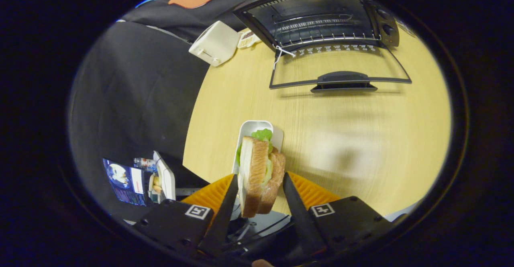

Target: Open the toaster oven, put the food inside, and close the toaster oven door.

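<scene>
Start on the left. At about 11 o'clock from the fingers, far across the wooden table (361,138), sits a small white box (215,43). It is by the table's edge, next to the black cloth. It has nothing to do with the job, so leave it alone.

Now look in the middle. The gripper (259,188) has its two fingers closed most of the way, one on each side of the sandwich (259,174). Both fingers press on the bread. The sandwich stands on its edge, with green lettuce poking out at the top. Just past the fingers, at 12 o'clock, is a white tray (249,128), and the sandwich looks lifted up from it.

Go on to the right. At about 1 o'clock, well away from the fingers, is the toaster oven (321,18). Its door (341,68) is already open and lies flat on the table, with the handle (344,80) facing the gripper. The wire rack (321,28) inside is bare.

So the step now looks like carrying the food to the oven. To do it well, keep the squeeze soft but steady, so the bread does not squash or slip. Keep the sandwich high enough to pass over the handle and the flat door. Aim for the middle of the rack. Push it well in, so the door can shut after.
</scene>
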Demonstrator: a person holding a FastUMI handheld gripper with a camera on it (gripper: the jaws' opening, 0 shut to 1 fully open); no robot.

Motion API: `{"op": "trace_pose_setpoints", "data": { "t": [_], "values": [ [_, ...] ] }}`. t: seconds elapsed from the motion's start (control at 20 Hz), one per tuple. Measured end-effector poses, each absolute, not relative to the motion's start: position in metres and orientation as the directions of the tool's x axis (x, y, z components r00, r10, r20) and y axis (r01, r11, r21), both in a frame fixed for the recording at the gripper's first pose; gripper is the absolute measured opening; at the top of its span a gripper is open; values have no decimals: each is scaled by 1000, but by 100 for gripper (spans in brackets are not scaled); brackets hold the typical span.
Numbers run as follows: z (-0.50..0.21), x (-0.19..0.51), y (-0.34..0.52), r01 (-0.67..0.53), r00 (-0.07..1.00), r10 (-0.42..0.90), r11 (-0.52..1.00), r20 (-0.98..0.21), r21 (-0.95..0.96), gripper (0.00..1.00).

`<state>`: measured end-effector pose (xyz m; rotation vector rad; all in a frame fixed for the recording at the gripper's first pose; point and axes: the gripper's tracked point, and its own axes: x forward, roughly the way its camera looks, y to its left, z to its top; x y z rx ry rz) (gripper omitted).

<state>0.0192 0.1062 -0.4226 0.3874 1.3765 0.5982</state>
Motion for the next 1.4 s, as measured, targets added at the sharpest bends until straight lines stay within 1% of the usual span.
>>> {"op": "trace_pose_setpoints", "data": {
  "t": [0.05,0.1,0.15,0.25,0.3,0.45,0.55,0.6,0.7,0.85,1.0,1.2,1.3,1.4],
  "values": [
    [-421,18,107,-151,72,612,787,-788,598,71],
    [-420,18,108,-125,67,619,783,-783,609,58],
    [-420,18,110,-100,63,625,780,-778,618,51],
    [-411,19,109,-69,62,635,773,-770,631,39],
    [-407,19,110,-64,65,644,765,-762,641,35],
    [-383,24,109,-46,85,683,730,-726,682,33],
    [-359,35,106,-14,122,723,686,-680,727,33],
    [-346,44,101,8,158,739,662,-655,749,33],
    [-327,72,92,51,266,756,609,-598,792,33],
    [-317,126,69,116,428,728,543,-535,831,33],
    [-317,179,55,183,560,684,448,-468,875,33],
    [-345,235,45,256,677,609,332,-413,908,33],
    [-359,264,39,247,740,563,281,-368,927,32],
    [-367,283,39,230,772,547,236,-324,944,32]
  ]
}}
